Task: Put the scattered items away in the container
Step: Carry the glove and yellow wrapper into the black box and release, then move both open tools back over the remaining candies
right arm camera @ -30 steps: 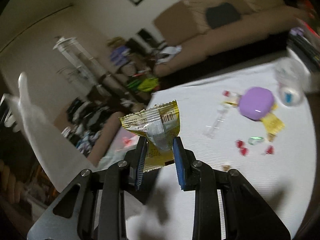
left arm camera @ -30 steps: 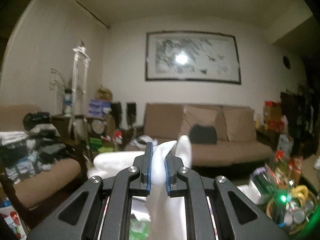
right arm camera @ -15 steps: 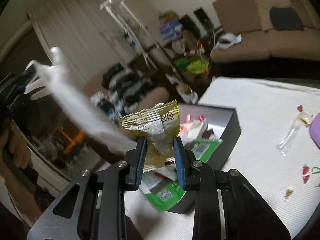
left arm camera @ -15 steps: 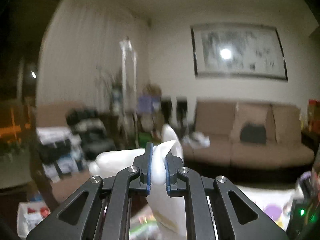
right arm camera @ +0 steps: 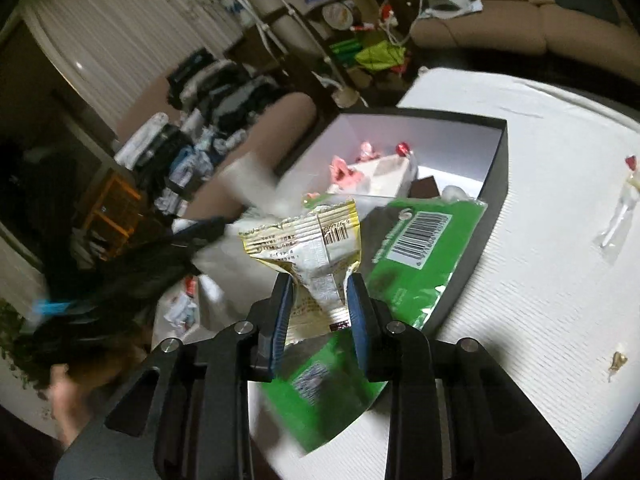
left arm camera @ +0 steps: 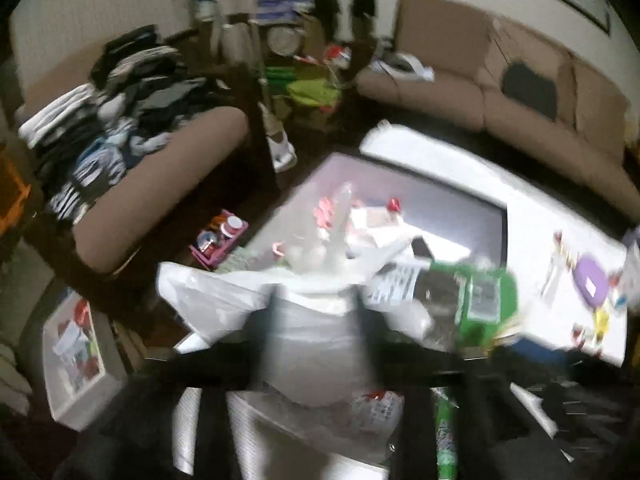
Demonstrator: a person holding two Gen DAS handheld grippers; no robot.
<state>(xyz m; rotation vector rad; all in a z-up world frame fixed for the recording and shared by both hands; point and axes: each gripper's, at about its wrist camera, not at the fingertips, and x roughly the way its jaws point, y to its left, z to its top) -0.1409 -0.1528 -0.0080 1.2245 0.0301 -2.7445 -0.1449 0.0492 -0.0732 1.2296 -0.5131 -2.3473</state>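
Motion blur smears the left wrist view. My left gripper point(left arm camera: 316, 320) hangs over the near end of the black box point(left arm camera: 440, 204) with its jaws opening wide. A white plastic bag point(left arm camera: 224, 296) lies loosely between them and spills over the box's contents. My right gripper point(right arm camera: 320, 300) is shut on a yellow snack packet point(right arm camera: 308, 240), held above the box's near corner. The box rim point(right arm camera: 496, 168) encloses a white interior with a green packet point(right arm camera: 424, 248) and pink and red sweets. The left gripper point(right arm camera: 212, 232) shows as a dark blur at the left.
The white tablecloth point(right arm camera: 560, 280) carries a clear wrapper point(right arm camera: 620, 216), a red sweet point(right arm camera: 631, 162) and a small gold scrap point(right arm camera: 618, 360). A purple case point(left arm camera: 592, 280) lies at the right. A clothes-heaped armchair point(left arm camera: 120, 128), a brown sofa point(left arm camera: 520, 100) and floor clutter surround the table.
Both grippers swung left and tipped down, from facing the room to over the box. The left jaws went from shut on the white bag to wide apart. The right keeps its packet.
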